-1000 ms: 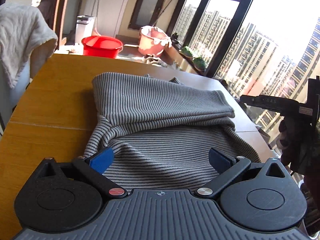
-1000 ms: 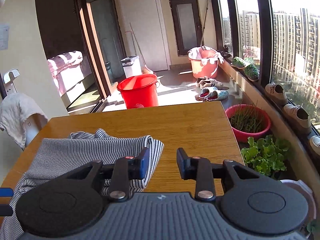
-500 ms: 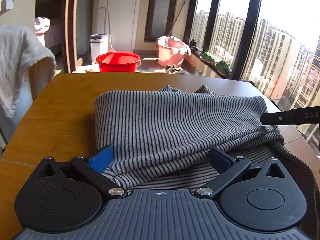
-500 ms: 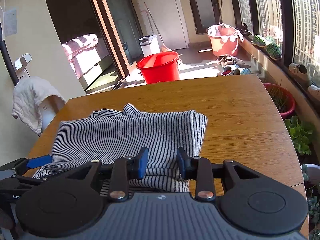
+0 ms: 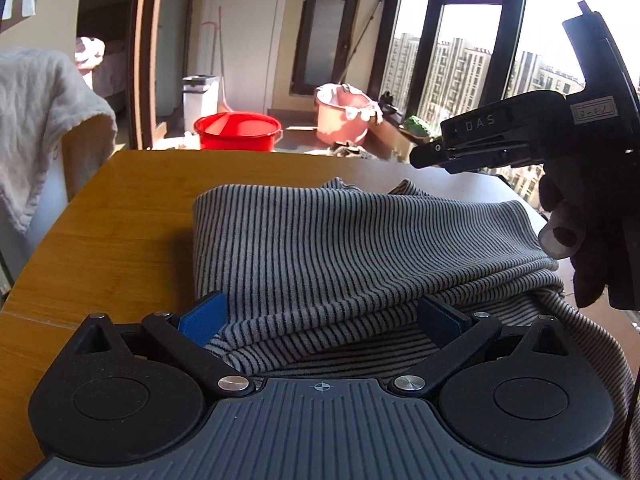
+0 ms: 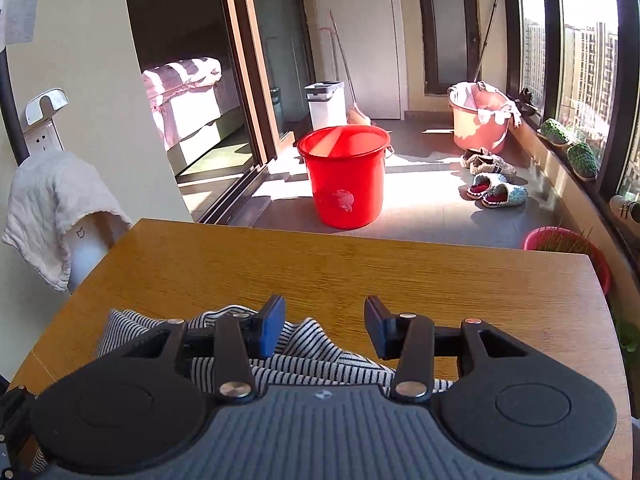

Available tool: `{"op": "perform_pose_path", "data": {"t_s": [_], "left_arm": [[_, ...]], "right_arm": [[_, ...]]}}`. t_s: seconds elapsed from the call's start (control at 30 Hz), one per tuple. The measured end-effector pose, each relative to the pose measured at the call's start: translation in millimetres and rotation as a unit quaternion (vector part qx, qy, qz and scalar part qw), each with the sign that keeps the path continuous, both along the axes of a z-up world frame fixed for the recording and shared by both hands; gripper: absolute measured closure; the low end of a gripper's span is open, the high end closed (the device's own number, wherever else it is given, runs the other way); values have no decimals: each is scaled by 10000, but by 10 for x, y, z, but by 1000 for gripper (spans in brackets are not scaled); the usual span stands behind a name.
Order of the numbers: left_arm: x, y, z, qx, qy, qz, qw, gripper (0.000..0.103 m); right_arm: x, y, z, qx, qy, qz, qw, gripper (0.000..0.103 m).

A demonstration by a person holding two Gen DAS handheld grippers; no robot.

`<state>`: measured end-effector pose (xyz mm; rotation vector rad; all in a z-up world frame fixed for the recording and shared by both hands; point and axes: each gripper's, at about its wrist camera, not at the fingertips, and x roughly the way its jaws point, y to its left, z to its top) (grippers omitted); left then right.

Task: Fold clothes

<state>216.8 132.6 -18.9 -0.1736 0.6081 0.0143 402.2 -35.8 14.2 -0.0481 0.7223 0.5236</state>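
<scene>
The left gripper [image 5: 320, 318] had its jaws spread wide over the near edge of the striped garment [image 5: 360, 248], its pads not pressing on the cloth. The garment lay folded over on the wooden table [image 5: 120, 232]. The right gripper [image 6: 325, 330], held in a gloved hand [image 5: 588, 216], had just been opening its jaws; it gripped nothing, with the garment's edge under them. Beyond the table stood a red bucket [image 6: 344, 176], with a towel [image 6: 48, 208] draped at the left.
</scene>
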Motion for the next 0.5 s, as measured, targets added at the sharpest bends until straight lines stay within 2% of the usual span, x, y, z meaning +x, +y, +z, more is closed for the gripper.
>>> {"op": "perform_pose_path", "data": {"t_s": [0.07, 0.13, 0.27, 0.3, 0.33, 0.37, 0.43, 0.5], "left_arm": [[-18, 7, 5, -10, -48, 62, 10000, 0], [-31, 4, 11, -1, -77, 106, 9999, 0], [-47, 35, 10, -107, -92, 105, 9998, 0], [-47, 41, 9, -120, -92, 114, 9998, 0], [-45, 43, 7, -119, -83, 128, 9998, 0], [-41, 31, 9, -105, -75, 148, 9998, 0], [-49, 22, 15, -95, -80, 189, 9997, 0], [-75, 53, 19, -196, -148, 224, 9994, 0]], "right_arm": [[72, 89, -97, -65, 199, 50, 9998, 56], [111, 191, -210, -280, 451, 137, 9985, 44], [104, 292, -366, -593, 379, 79, 9975, 42], [97, 301, -364, -625, 315, 98, 9975, 52], [85, 311, -361, -659, 250, 120, 9974, 74], [57, 326, -349, -682, 182, 146, 9974, 77], [-30, 291, -239, -365, 147, 197, 9990, 93], [-193, 195, -9, 144, 61, 378, 9992, 96]]}}
